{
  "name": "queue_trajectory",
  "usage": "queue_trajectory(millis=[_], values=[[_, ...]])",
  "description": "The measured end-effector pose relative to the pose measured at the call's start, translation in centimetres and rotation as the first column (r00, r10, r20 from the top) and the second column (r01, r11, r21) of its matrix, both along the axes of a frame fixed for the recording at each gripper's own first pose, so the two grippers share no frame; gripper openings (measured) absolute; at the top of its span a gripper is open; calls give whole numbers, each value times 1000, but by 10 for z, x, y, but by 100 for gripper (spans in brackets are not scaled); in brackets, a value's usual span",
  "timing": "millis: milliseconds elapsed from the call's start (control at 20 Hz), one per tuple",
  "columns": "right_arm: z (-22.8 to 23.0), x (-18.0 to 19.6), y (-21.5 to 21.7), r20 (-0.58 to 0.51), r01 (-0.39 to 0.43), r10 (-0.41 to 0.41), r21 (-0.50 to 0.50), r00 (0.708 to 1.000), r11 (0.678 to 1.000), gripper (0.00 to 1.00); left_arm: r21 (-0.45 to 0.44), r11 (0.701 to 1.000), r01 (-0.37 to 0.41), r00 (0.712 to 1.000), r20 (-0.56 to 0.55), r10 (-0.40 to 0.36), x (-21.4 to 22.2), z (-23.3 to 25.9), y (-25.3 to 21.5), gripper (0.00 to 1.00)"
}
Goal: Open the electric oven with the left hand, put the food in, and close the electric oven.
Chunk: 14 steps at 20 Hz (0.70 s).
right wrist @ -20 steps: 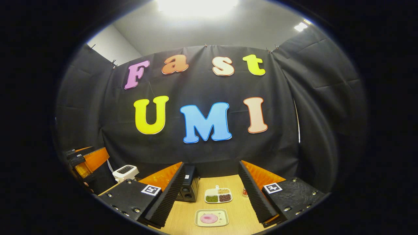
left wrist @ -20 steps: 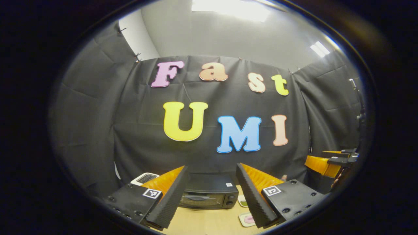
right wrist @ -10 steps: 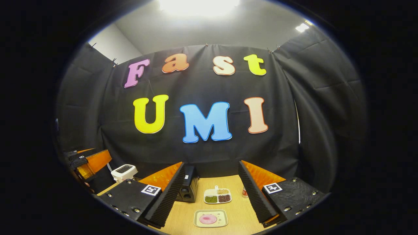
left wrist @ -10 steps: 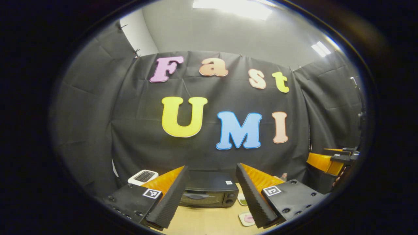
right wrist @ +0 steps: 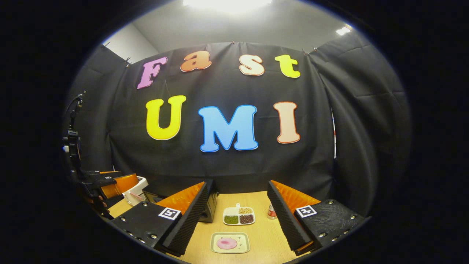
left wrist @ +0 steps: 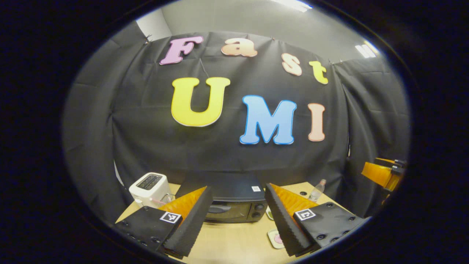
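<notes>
Black and boxy, the electric oven (left wrist: pixel 234 207) sits door closed on the pale wood-grain surface (left wrist: pixel 231 244), framed between the spread ribbed fingers of the left tool (left wrist: pixel 238 220). The right tool (right wrist: pixel 238 220), also spread and empty, hovers over pink food (right wrist: pixel 226 243) on a square tray (right wrist: pixel 243 247).

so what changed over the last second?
The left gripper tipped downward and closed in on the electric oven: the oven and the white toaster show larger and higher between its jaws, with more table in sight. The right gripper dipped only a little. Nothing was gripped or released. Both jaws remain open, the oven door shut, and the plate of food unmoved.
</notes>
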State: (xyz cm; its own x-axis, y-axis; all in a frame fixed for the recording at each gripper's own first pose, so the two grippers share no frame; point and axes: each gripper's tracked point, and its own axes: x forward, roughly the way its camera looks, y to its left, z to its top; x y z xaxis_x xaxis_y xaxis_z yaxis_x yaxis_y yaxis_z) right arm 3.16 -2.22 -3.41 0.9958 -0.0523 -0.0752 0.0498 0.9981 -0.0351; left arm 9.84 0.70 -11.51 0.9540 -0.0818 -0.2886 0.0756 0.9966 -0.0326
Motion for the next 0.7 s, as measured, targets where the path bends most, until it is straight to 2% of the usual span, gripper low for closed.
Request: queue_trajectory(millis=[100,250,350,450,500,650,700], values=[[-9,5,-5,-24,14,-14,-1,1000,1000,99,-12,1000,-3,998,-62,3,19,-29,6,100],[-17,8,-13,-53,33,-33,4,998,999,98,0,1000,-23,991,-135,23,51,-75,20,97],[-25,9,-20,-74,54,-54,0,996,999,99,9,1000,-26,981,-191,27,70,-109,27,100],[-32,10,-26,-92,73,-72,3,993,997,99,17,999,-34,973,-230,37,89,-135,35,97],[-36,10,-29,-101,84,-83,3,991,996,99,22,999,-36,971,-237,40,98,-144,39,91],[-41,10,-33,-119,109,-108,4,987,994,99,48,998,-45,964,-258,56,123,-168,50,92],[-42,10,-35,-123,116,-116,-1,986,993,99,55,998,-42,962,-266,55,129,-178,52,100]])
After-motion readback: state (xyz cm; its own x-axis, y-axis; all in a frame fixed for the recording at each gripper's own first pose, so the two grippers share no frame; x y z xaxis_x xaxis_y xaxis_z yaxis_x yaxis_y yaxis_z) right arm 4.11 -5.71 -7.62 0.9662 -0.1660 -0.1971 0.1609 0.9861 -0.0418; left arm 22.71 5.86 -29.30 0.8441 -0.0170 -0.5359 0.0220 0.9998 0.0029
